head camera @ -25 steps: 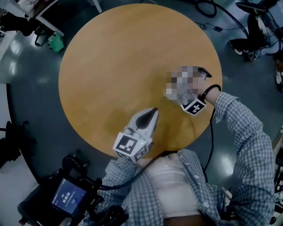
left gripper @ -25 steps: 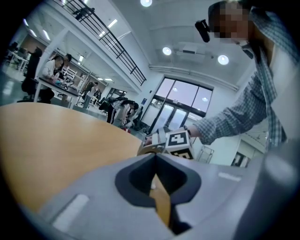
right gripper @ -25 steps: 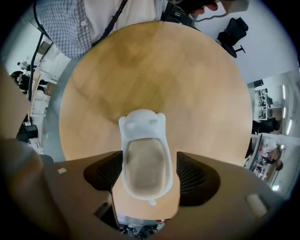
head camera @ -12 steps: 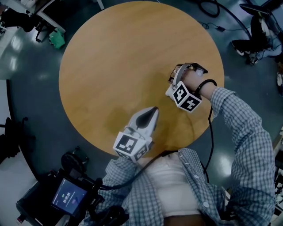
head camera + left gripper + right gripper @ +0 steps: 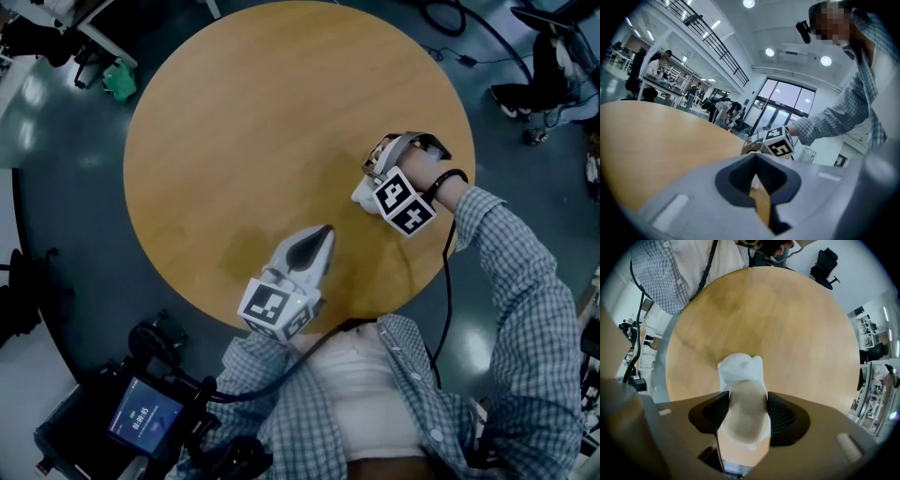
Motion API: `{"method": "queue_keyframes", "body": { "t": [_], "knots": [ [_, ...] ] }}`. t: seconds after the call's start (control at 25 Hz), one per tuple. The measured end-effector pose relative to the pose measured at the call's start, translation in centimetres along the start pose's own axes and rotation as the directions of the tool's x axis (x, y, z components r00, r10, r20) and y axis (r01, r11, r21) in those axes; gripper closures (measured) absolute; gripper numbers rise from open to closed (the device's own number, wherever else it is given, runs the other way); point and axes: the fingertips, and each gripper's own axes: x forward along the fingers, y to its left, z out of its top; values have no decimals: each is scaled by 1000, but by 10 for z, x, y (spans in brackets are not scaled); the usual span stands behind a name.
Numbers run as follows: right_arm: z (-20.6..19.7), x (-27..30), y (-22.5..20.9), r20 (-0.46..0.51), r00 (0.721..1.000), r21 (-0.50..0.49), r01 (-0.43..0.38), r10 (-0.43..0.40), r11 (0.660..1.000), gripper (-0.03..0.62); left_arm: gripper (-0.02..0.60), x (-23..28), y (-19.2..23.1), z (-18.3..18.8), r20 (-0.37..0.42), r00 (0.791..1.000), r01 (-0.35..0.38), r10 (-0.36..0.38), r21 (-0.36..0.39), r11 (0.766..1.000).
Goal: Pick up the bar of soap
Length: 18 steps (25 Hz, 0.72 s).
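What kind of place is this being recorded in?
Probably an open-plan lab or office hall. People work at desks beyond the round wooden table, an office chair stands nearby, and a tall glass front sits under a high ceiling.

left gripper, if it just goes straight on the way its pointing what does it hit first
Probably the right gripper: its marker cube sits just ahead across the table. Its jaws are closing with the bar of soap between them. Depth is hard to judge.
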Motion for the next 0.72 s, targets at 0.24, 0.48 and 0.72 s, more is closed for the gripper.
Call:
{"method": "queue_keyframes", "body": {
  "t": [0.24, 0.48, 0.72],
  "knots": [
    [-2, -16, -7, 63, 992, 225, 89, -105, 970, 335, 583, -1, -6, -1, -7, 1000, 22, -22, 0, 1000],
    [-16, -43, -22, 131, 945, 587, 170, -300, 792, 337, 583, -4, -7, -3, -11, 999, 45, -45, 11, 999],
    [-37, -84, -30, 104, 820, 866, 204, -563, 456, 338, 583, -6, -10, 2, -28, 999, 45, -44, 17, 999]
  ]
}}
